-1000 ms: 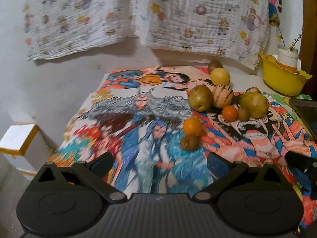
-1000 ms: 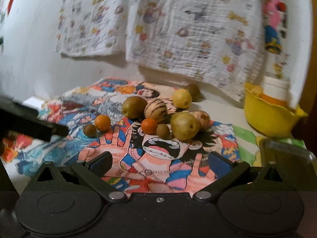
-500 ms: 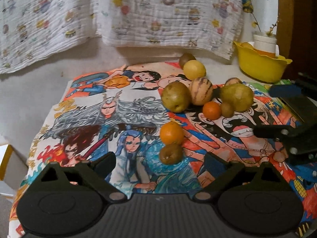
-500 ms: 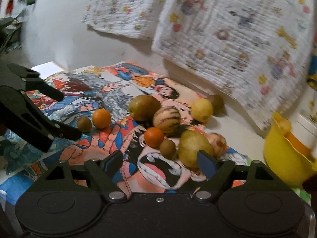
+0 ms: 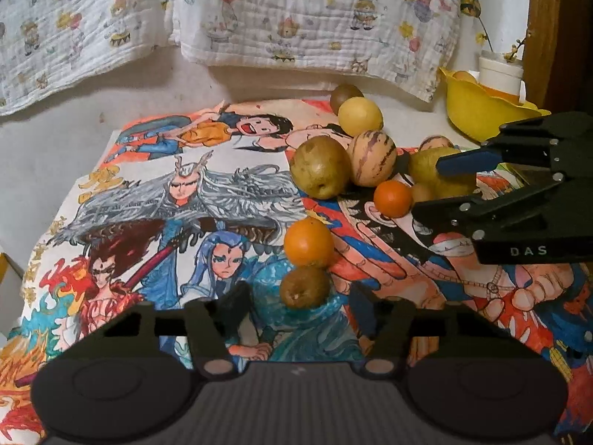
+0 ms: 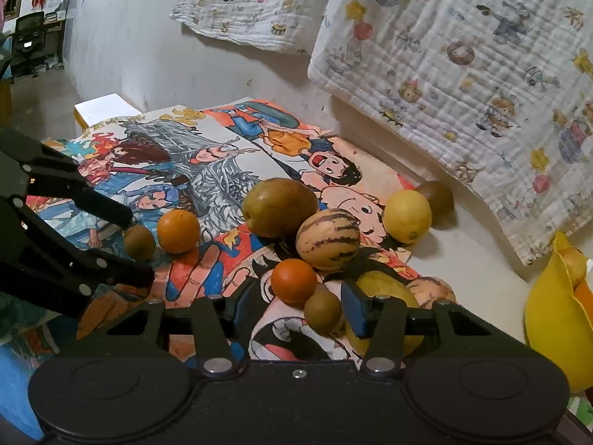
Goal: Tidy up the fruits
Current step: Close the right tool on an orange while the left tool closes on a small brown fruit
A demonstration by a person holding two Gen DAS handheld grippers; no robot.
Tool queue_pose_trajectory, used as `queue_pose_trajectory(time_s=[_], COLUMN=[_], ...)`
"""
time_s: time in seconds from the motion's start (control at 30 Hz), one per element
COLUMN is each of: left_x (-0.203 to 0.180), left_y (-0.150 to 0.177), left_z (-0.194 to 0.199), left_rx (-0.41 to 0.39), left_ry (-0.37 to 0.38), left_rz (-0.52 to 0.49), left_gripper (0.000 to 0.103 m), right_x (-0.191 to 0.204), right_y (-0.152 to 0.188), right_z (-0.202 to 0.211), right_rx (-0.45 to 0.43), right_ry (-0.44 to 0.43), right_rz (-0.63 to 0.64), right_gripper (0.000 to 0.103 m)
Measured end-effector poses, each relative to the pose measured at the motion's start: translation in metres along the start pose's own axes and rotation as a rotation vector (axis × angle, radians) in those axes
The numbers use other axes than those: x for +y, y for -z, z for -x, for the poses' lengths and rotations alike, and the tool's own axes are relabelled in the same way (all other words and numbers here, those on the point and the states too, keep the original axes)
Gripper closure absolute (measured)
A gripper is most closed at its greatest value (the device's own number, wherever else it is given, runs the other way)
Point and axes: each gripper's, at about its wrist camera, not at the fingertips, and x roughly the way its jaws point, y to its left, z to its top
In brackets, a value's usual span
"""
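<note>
The fruit lay loose on the comic-print cloth (image 5: pixel 178 185) covering the desk. Taking the striped melon (image 6: pixel 328 239) as landmark: a big green-brown fruit (image 6: pixel 280 205) touched it on the left, a lemon (image 6: pixel 407 216) sat just beside it on the right, and a small orange (image 6: pixel 294 280) lay just in front of it.

The left claw (image 5: pixel 296 300) was closing, its fingers either side of a small brown fruit (image 5: pixel 304 286) but not yet pressing on it. A larger orange (image 5: pixel 308 241) touched that fruit from behind, toward the melon. Judging from this, a finger could have nudged the orange and sent it rolling, or a squeeze off centre could have squirted the round brown fruit out.

The right claw (image 6: pixel 296 306) was also closing, with the small orange and another little brown fruit (image 6: pixel 322 311) both in its gap and nothing gripped. It might have caught two at once, or neither cleanly. Its right finger (image 6: pixel 354 309) stood hard against a yellow-green pear (image 6: pixel 381 285), and pushing that could have shifted the whole cluster around the melon.

The yellow bowl (image 6: pixel 548 330) stood well apart to the melon's right.
</note>
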Motion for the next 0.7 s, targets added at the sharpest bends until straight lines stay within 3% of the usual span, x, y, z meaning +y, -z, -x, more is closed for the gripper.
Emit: queue_pose_trajectory(time_s=[0.2, 0.7], left_x=[-0.002, -0.005], left_y=[-0.001, -0.002], left_z=[-0.001, 0.000], left_rx=[-0.005, 0.001], left_ry=[0.007, -0.026], left_rz=[0.019, 0.036], left_gripper=[0.067, 0.071], right_x=[-0.001, 0.001], right_y=[-0.007, -0.014], right_z=[-0.016, -0.036], right_rx=[0.025, 0.088], right_ry=[-0.020, -0.021], right_rz=[0.004, 0.041], right_gripper=[0.057, 0.060])
